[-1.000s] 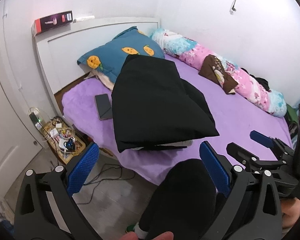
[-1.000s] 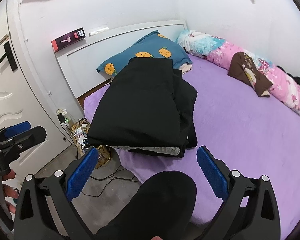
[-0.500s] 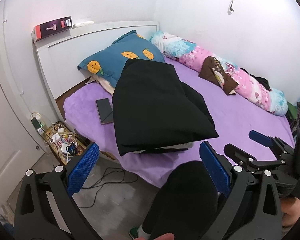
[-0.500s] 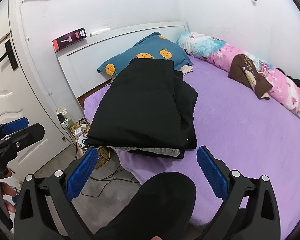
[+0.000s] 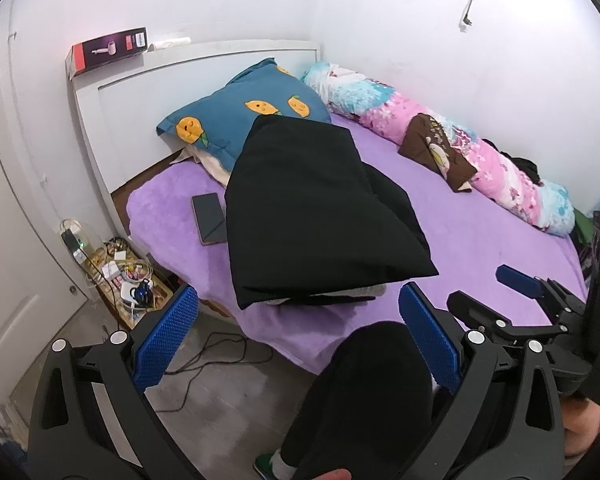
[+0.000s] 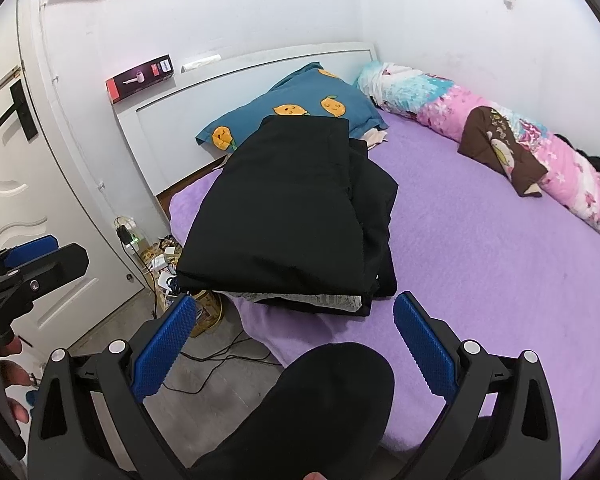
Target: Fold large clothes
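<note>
- The purple bed (image 5: 480,240) fills both views, and the black garment (image 5: 316,216) lies folded into a thick stack near its foot-side edge, its far end riding up onto the blue lemon pillow (image 5: 236,116).
- By my read the fold is essentially done; what's left is tidying, so any touch should press flat, not lift.
- A grey lining layer (image 6: 320,300) peeks out at the near edge, and a looser flap bulges on the right side; tuck those in first, I'd say.
- A dark phone (image 5: 210,218) sits just beside the stack, so sweep away from it.
- Left gripper (image 5: 296,332) is spread wide, holding nothing, hovering short of the bed.
- Right gripper (image 6: 292,344) is likewise spread and empty, above the person's dark knee (image 6: 320,400).
</note>
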Tool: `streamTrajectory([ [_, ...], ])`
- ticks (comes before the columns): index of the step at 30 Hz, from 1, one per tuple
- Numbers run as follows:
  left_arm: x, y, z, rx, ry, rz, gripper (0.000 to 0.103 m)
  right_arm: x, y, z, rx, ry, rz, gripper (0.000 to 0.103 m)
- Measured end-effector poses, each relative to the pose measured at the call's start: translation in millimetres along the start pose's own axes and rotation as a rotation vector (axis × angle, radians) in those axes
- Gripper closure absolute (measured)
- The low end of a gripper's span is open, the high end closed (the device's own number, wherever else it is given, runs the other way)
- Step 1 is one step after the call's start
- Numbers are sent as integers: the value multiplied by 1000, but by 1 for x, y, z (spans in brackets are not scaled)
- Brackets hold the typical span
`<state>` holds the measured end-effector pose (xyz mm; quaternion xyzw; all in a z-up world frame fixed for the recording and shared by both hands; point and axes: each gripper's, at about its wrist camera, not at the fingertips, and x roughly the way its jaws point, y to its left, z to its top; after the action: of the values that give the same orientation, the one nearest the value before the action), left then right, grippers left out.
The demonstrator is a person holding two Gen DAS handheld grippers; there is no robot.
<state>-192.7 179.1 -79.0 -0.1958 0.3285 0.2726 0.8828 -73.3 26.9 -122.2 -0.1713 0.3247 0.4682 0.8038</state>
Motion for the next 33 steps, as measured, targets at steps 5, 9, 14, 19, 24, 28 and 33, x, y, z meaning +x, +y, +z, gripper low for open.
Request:
streamTrajectory([
  [5, -1, 2, -3, -7, -7, 29, 6, -1, 1, -1, -5, -5, 2, 6],
  [9, -3, 1, -5, -8, -10, 33, 6, -2, 0, -1, -2, -7, 5, 6],
  [14, -5, -3, -6, 4, -17, 32, 6, -3, -2, -1, 1, -14, 8, 6],
  [19, -4, -7, -8, 28, -20, 33, 6, -3, -2, -1, 3, -16, 5, 6],
  [24, -4, -6, -9, 15, -21, 23, 6, -3, -3, -1, 3, -14, 4, 6],
  [28, -4, -6, -10, 12, -15, 11, 6, -4, -2, 0, 4, -13, 3, 6],
  [33, -3, -4, -8, 3, -12, 5, 6, -4, 0, 0, 2, -12, 5, 6],
])
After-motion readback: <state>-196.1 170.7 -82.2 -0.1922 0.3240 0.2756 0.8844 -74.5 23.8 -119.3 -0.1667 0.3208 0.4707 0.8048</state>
